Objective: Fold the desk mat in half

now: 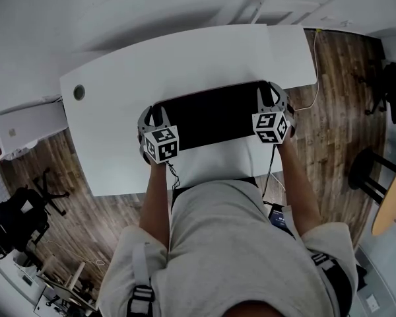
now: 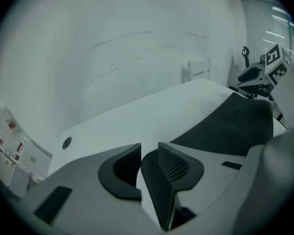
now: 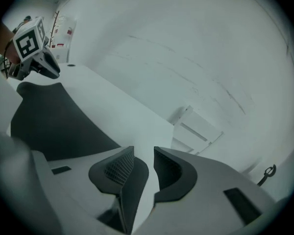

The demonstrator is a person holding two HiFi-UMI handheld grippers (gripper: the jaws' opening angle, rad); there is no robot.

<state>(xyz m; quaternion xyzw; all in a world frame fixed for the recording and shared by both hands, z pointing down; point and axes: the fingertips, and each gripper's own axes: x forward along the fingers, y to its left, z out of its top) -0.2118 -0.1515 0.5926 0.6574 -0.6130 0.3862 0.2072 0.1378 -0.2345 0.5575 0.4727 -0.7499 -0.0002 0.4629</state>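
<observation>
An office: white desk (image 1: 185,58) with cable hole (image 1: 78,92), swivel chair (image 1: 16,220), wood floor (image 1: 336,78).

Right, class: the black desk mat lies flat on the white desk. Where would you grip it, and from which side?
Probably its two near corners, one per gripper, coming in low from the person's side. The desk mat lies flat and thin on the desk, so only an edge offers the fingers a pinch. The left gripper and right gripper stand open at its short ends.
</observation>
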